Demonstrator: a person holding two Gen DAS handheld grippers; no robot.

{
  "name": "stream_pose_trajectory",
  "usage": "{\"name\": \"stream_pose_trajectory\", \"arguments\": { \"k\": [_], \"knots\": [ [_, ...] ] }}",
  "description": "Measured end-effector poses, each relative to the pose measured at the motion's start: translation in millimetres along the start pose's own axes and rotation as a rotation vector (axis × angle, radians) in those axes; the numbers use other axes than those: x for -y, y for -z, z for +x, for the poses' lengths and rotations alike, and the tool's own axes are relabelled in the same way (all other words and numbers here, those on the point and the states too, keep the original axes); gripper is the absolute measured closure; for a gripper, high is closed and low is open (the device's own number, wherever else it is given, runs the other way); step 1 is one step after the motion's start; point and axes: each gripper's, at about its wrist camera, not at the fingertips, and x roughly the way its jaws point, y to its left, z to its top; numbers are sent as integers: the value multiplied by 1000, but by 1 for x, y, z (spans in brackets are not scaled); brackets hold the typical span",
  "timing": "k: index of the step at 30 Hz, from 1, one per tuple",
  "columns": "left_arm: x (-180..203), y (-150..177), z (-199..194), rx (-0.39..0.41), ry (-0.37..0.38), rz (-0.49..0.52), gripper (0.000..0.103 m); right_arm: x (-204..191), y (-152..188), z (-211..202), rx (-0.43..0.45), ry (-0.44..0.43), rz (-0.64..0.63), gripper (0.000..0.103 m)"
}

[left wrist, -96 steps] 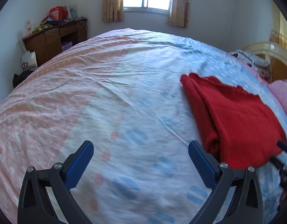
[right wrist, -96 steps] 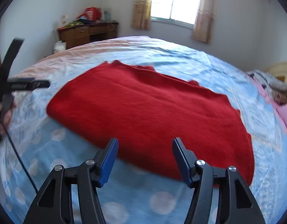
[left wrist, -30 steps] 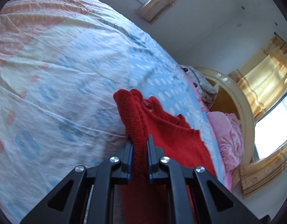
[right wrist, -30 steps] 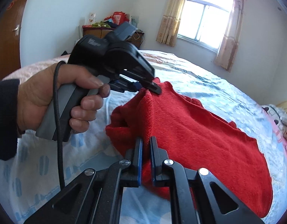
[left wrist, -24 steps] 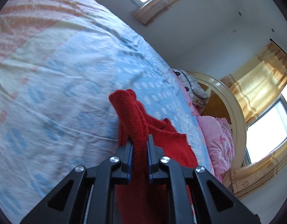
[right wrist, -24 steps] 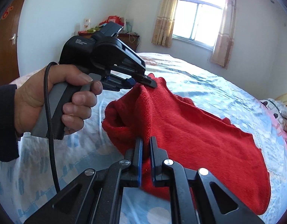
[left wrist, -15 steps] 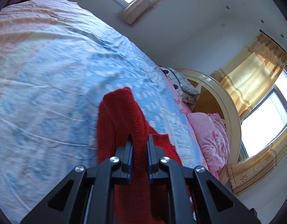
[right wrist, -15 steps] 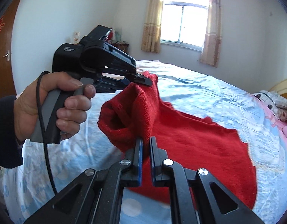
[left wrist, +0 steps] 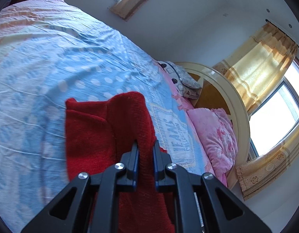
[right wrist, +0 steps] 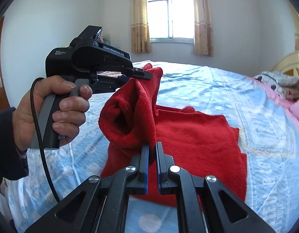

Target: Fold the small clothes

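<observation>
Right wrist view: fuzzy red knit garment (right wrist: pixel 198 136), bunched peak between black tongs (right wrist: pixel 152 145).

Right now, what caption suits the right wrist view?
Two handheld grippers, left and right, lift one edge of a red sweater off the bed.

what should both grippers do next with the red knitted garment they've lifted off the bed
Probably carry the pinched edge across toward the far side and lay it down. Both the left gripper and right gripper are shut on the red knitted garment, one edge raised, the rest flat on the blue patterned bedsheet.
</observation>
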Motion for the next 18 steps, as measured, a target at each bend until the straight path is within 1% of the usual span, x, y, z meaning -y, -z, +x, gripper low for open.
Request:
{"name": "stream_pose_trajectory", "arguments": {
  "k": [8, 12, 18],
  "knots": [
    [33, 1, 35, -47, 11, 43, 90, 45, 4, -15, -21, -26, 127, 98],
    [48, 5, 57, -89, 24, 68, 90, 65, 7, -22, -50, -37, 187, 98],
    [70, 16, 87, -143, 19, 117, 90, 92, 19, -34, -80, -34, 264, 98]
  ]
}}
